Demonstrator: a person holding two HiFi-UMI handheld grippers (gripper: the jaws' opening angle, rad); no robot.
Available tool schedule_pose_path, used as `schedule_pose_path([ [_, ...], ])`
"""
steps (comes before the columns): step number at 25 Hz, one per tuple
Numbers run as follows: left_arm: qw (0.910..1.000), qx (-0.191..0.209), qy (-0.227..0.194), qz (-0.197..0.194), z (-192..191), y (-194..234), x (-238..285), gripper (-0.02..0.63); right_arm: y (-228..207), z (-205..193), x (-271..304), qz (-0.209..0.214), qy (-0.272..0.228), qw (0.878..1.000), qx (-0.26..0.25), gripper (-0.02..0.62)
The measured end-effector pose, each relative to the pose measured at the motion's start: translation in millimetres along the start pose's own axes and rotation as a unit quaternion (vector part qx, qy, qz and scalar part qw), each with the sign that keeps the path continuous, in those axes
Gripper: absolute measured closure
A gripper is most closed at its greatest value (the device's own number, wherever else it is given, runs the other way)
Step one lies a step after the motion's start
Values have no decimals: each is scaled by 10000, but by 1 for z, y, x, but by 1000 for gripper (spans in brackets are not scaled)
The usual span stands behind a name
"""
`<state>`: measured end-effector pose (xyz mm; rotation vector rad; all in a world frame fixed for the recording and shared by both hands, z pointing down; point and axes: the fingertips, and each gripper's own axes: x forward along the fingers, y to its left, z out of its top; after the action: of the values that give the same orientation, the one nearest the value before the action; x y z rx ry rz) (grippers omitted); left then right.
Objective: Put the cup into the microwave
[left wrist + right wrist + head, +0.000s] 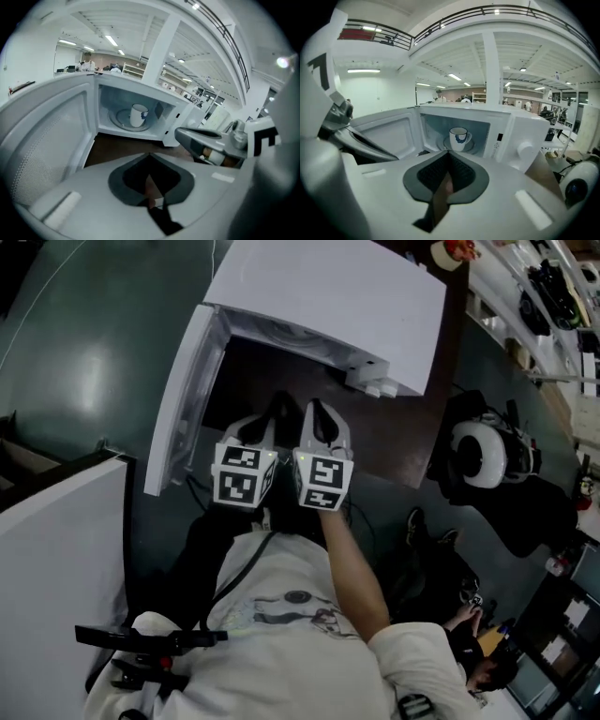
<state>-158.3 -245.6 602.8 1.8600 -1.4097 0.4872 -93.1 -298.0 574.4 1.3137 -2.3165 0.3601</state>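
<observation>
Nearest the body, the left gripper (278, 411) and the right gripper (316, 413) are held side by side over the table's (398, 442) near edge. Each has its jaws pressed together on nothing, apparently because no carrying is left. Beyond, toward the far edge, the microwave (328, 296) is stood with its door (183, 399) swung wide to the left. The cup (458, 137) is seen upright on the turntable (470, 147) inside, so only closing the door seems outstanding.

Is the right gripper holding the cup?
No: the white cup with a blue mark stands inside the open white microwave, apart from the right gripper, whose jaws are together on nothing.
</observation>
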Motion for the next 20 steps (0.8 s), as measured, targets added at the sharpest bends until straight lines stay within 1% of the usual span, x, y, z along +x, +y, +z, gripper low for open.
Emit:
schedule_pose_path([
  [5,9986,395,-354,-35,13,-27,-18,607,0,8,-46,-113,-263,9995,112,594],
  [9,9954,661,-686,-93,18,-54,-36,607,2,5,-76,-53,-392,9992,97,594],
  [13,9902,905,-1057,-104,15,-80,-60,607,5,-3,-113,49,-606,9981,91,594],
  [15,9872,994,-1246,21,7,-91,-80,607,4,-10,-140,63,-730,9972,131,594],
  [17,9856,947,-1379,227,-10,-104,-107,607,2,-19,-178,65,-823,9963,223,594],
  [20,9837,943,-1488,373,-37,-128,-145,607,-2,-31,-242,-68,-1026,9940,376,594],
])
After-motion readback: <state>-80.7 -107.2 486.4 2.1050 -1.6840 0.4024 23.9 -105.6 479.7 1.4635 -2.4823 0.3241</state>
